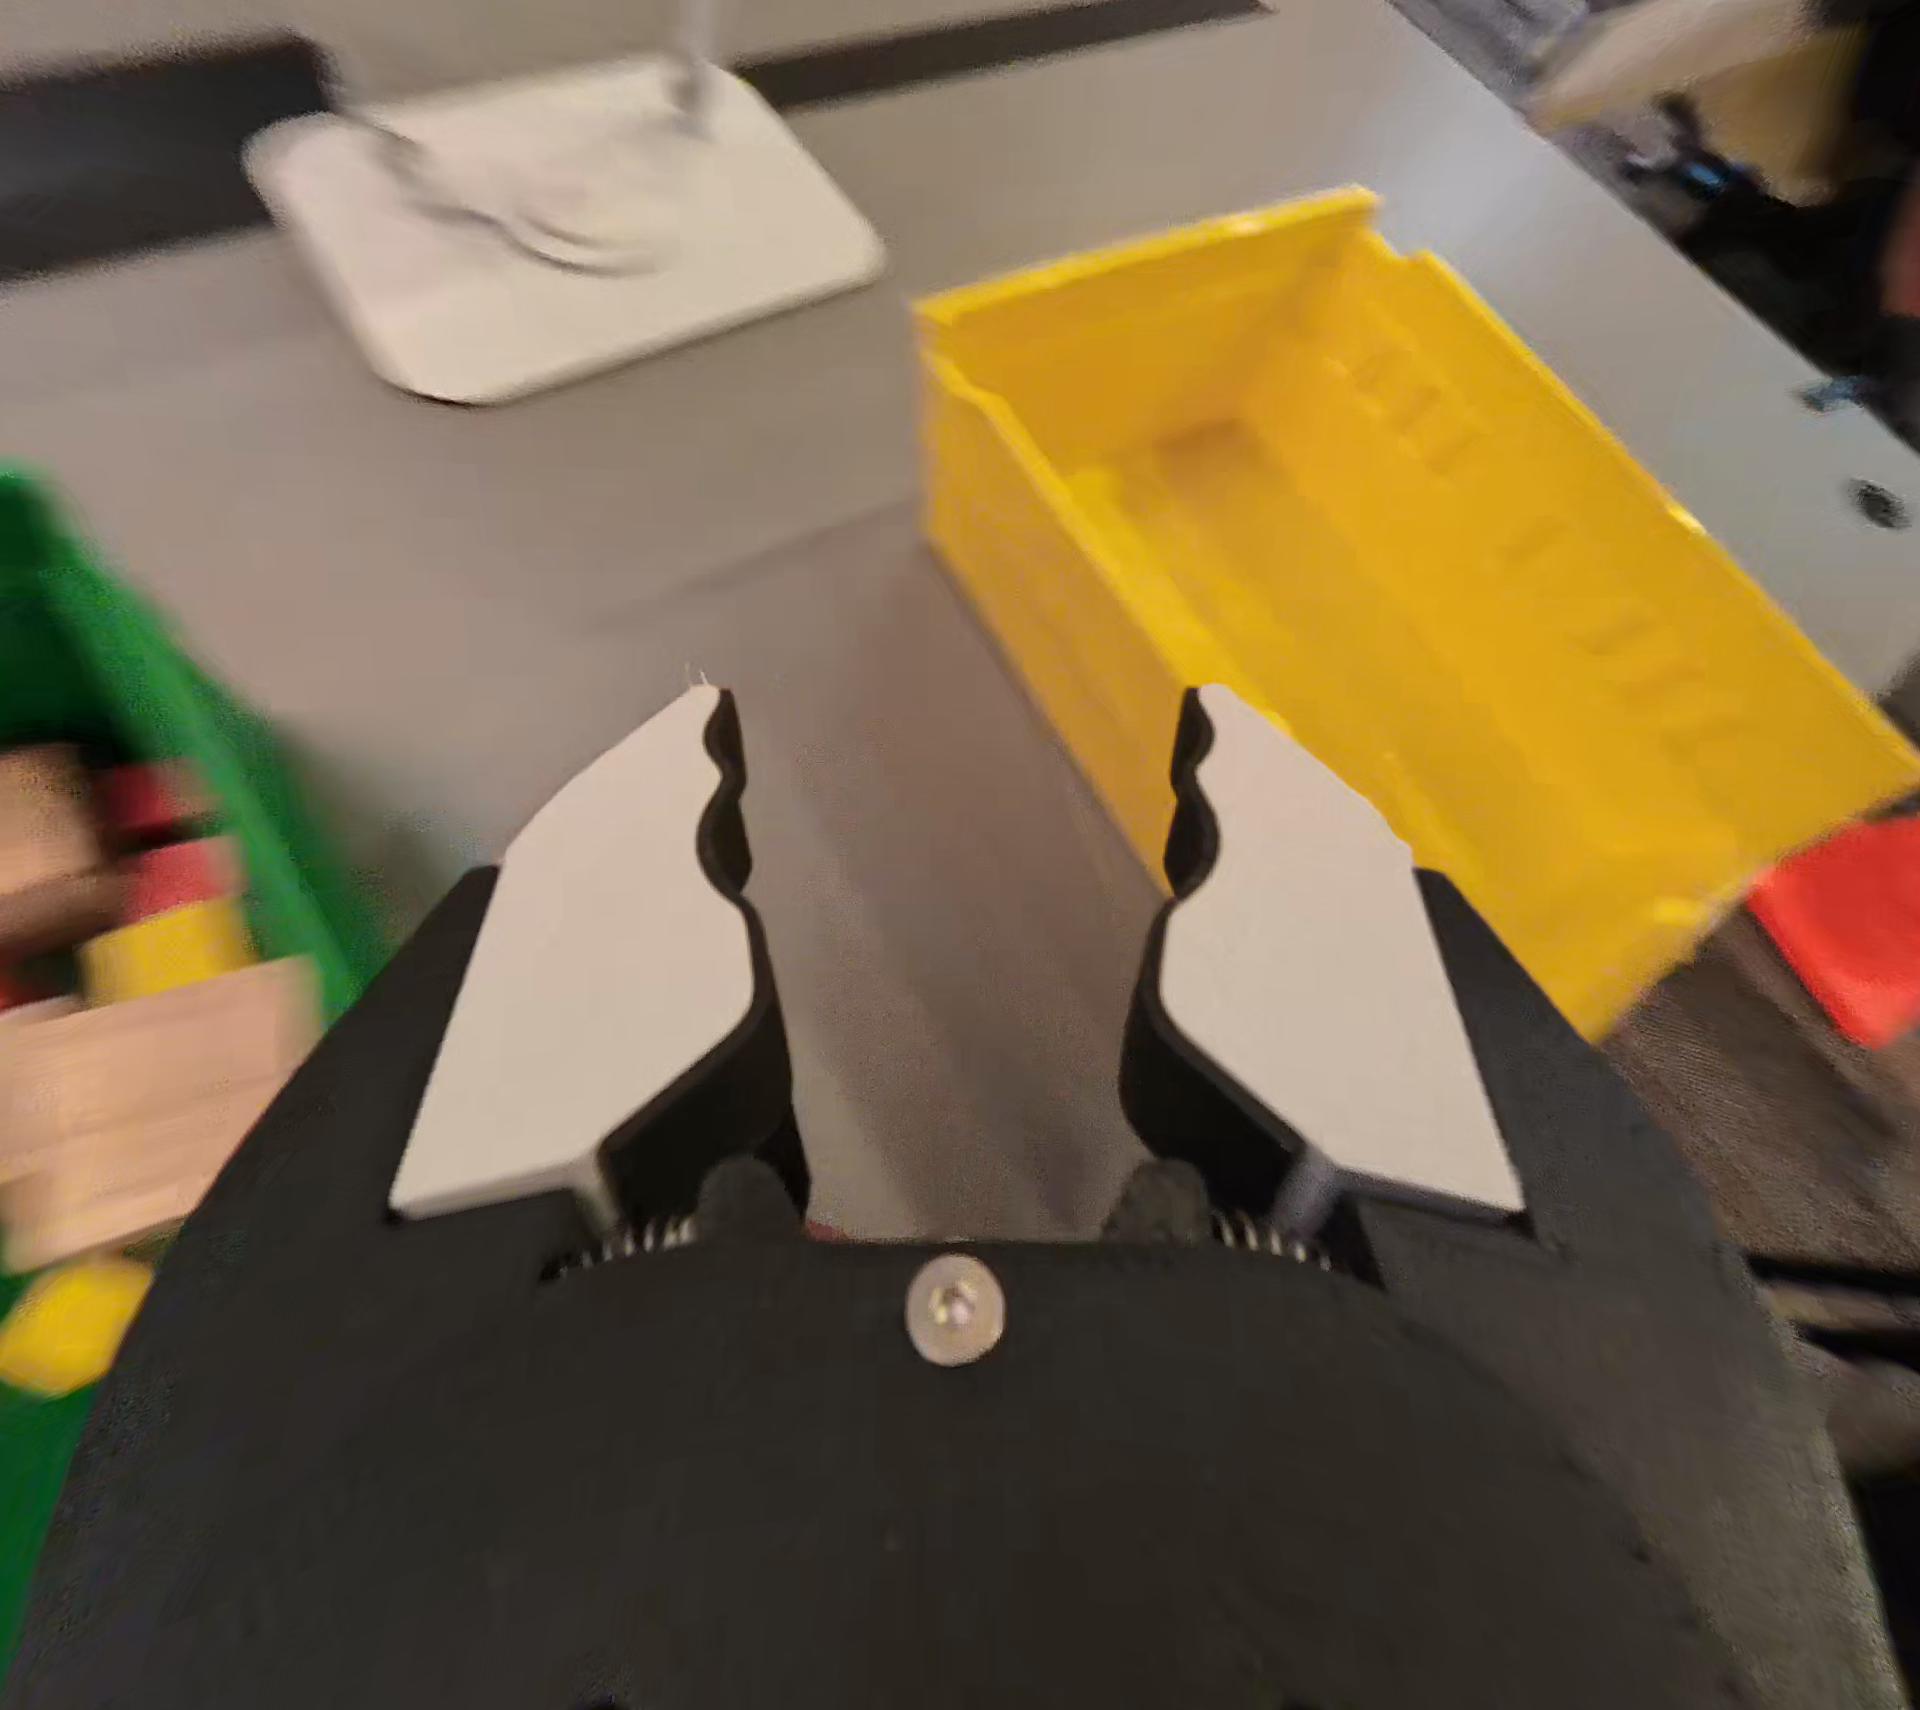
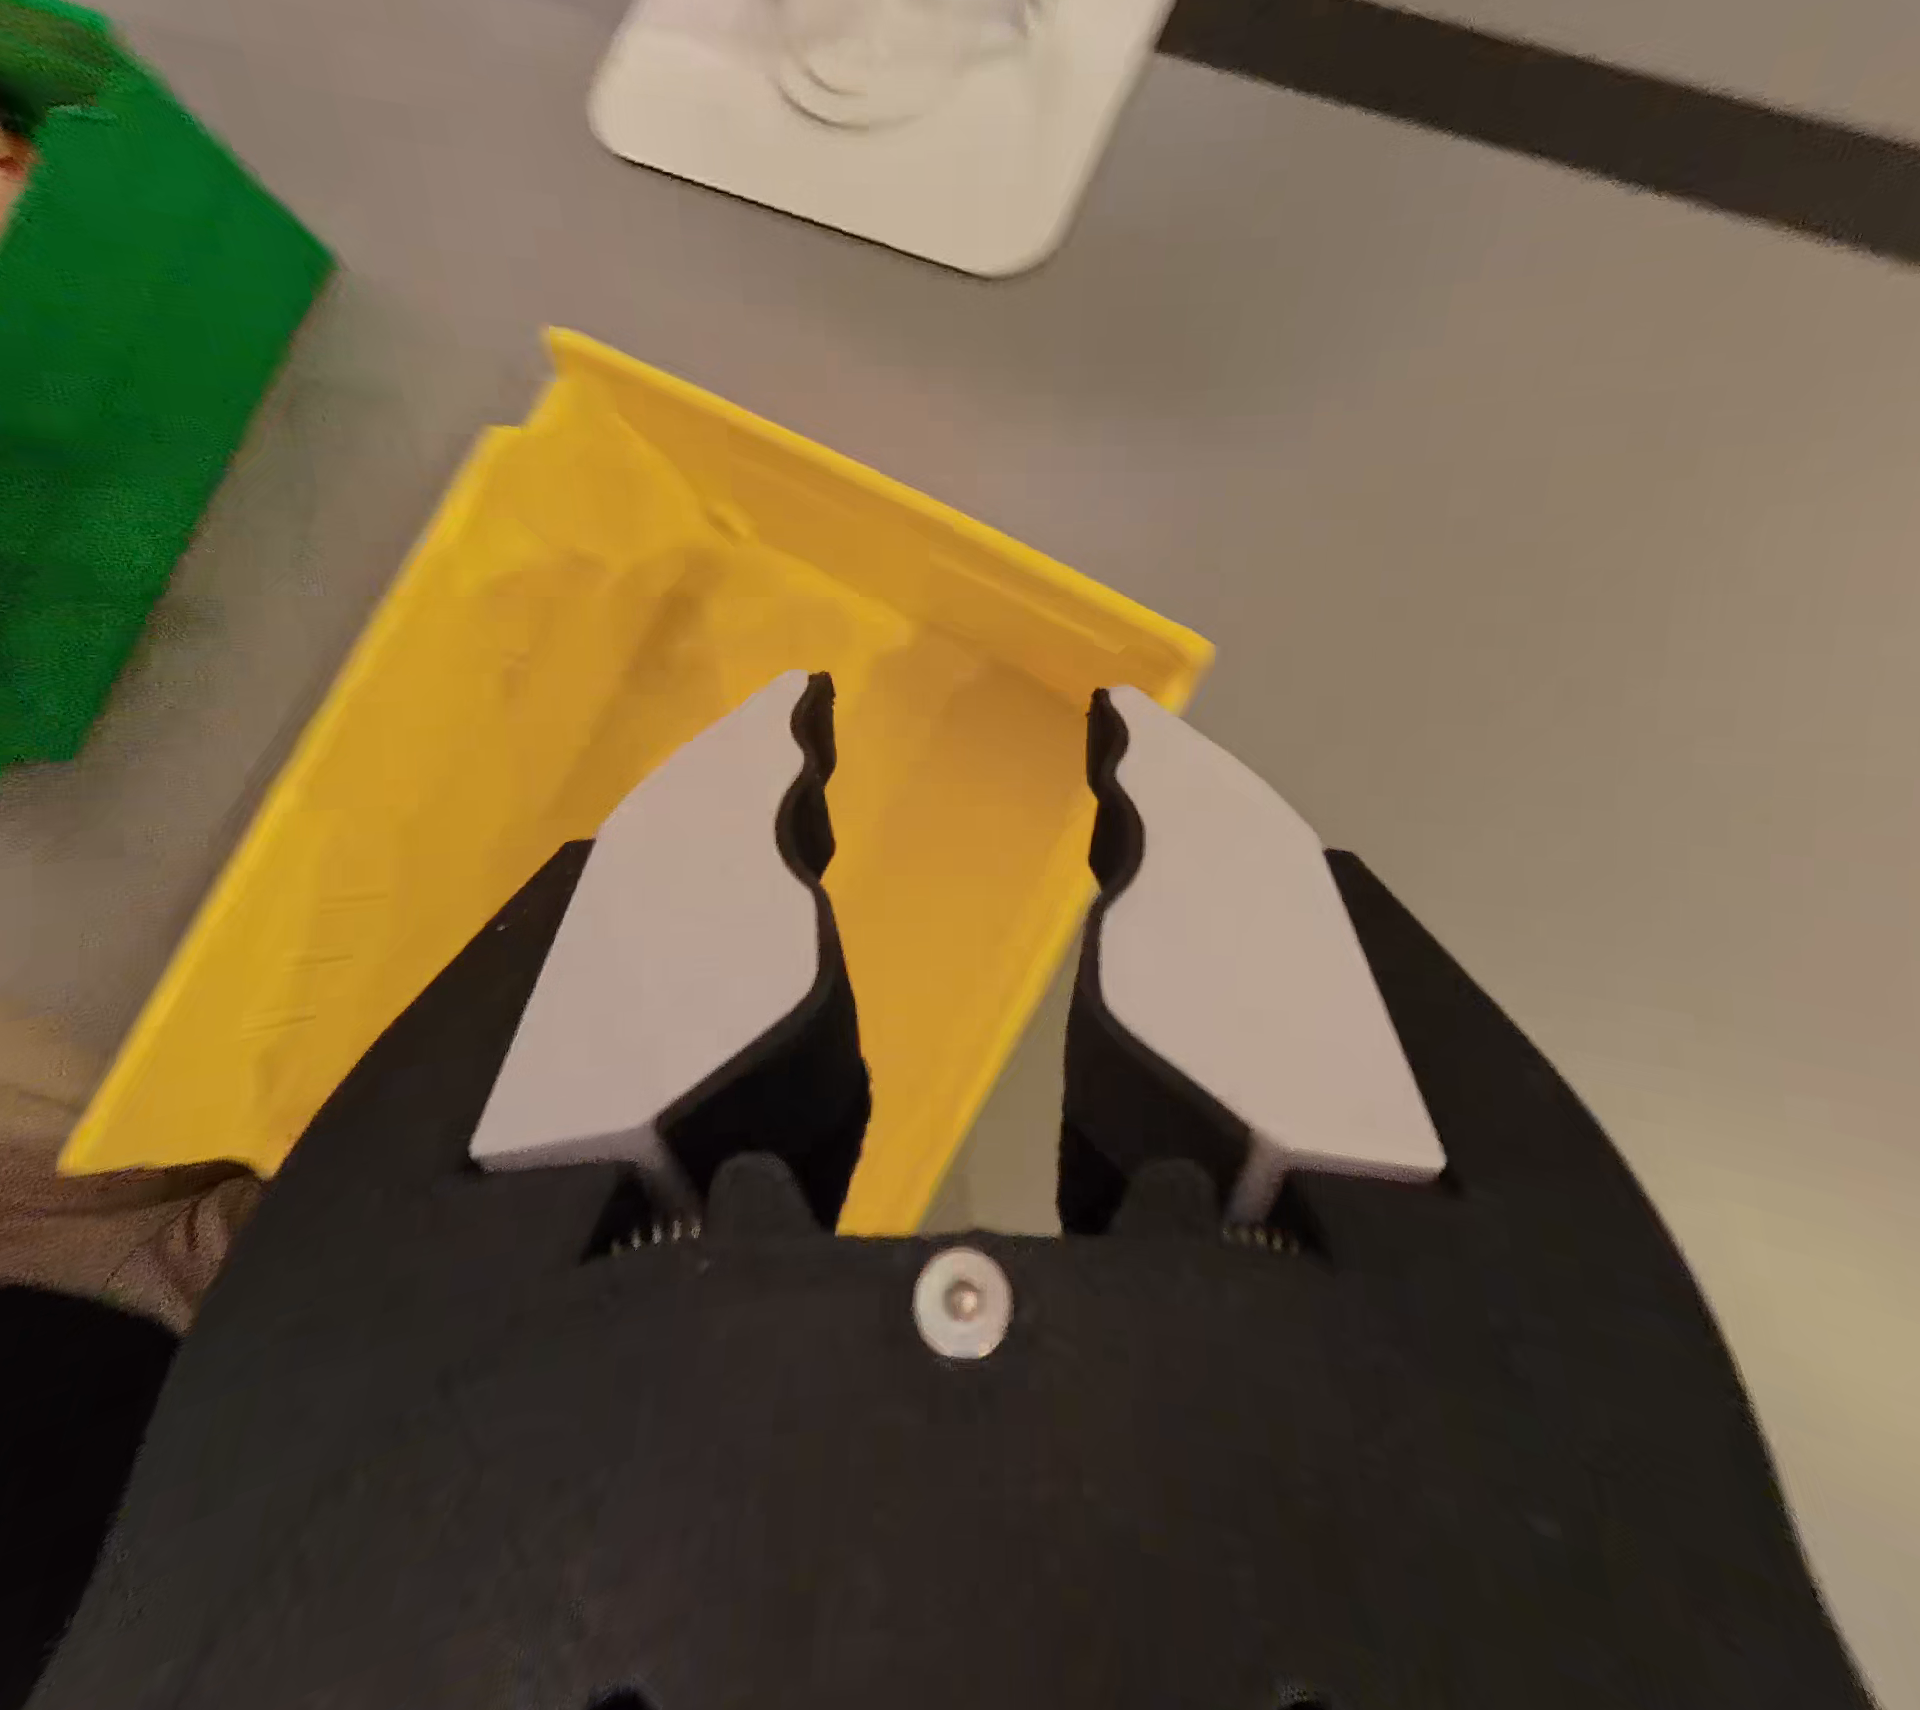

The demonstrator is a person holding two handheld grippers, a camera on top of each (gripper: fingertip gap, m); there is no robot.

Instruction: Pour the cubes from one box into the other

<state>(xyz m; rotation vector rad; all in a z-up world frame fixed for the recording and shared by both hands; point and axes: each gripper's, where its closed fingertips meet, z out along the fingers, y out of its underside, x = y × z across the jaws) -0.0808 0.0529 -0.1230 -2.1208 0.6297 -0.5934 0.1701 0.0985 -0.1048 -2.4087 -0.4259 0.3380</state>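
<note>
An empty yellow box [image 1: 1351, 538] lies on the grey table, right of centre in the left wrist view. It also shows in the right wrist view [image 2: 582, 725]. A green box [image 1: 125, 684] at the far left holds several wooden, red and yellow cubes [image 1: 145, 964]; in the right wrist view the green box [image 2: 125, 413] sits at the left edge. My left gripper [image 1: 961, 704] is open and empty over bare table between the two boxes. My right gripper [image 2: 956, 689] is open, its fingers straddling the yellow box's right wall, with no grip seen.
A white square stand base [image 1: 561, 237] with a clear post stands behind the boxes; it also shows in the right wrist view [image 2: 883, 60]. A dark strip [image 2: 1538, 91] runs across the table. A red object [image 1: 1849, 922] lies beyond the table's right edge.
</note>
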